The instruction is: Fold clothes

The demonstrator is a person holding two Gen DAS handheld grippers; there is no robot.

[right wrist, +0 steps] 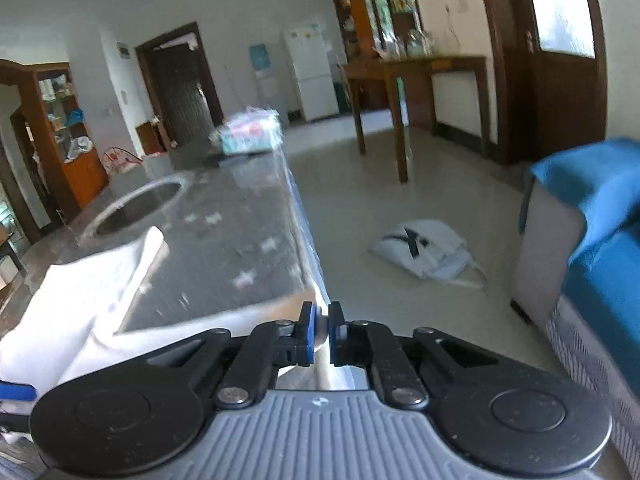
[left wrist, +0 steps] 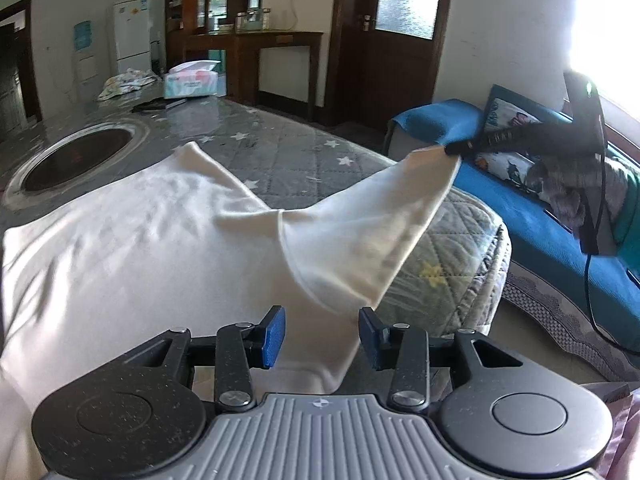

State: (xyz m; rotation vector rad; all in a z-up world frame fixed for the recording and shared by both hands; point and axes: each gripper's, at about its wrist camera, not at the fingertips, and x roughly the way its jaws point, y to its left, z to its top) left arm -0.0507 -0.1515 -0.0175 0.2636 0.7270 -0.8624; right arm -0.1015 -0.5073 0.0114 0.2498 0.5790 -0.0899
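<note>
the person is working through a sleeve fold on the cream garment [left wrist: 132, 240] that is lying spread on the star-quilted table [left wrist: 280, 156]: the right gripper [left wrist: 454, 148] is pinching the sleeve tip [left wrist: 436, 164] and holding it lifted, off past the table's edge. its jaws are clamping nearly together on that thin cloth, while the left gripper [left wrist: 322, 334] is hovering part open over the garment's near edge, its blue pads [left wrist: 274, 336] gripping nothing. the next move is probably calling for carrying the sleeve back across the body and laying it flat.

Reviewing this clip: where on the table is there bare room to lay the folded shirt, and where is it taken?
Bare: the starred cloth between the white shirt, the round inset and the right edge. Crowded: far end, with the tissue box and crumpled fabric.
</note>
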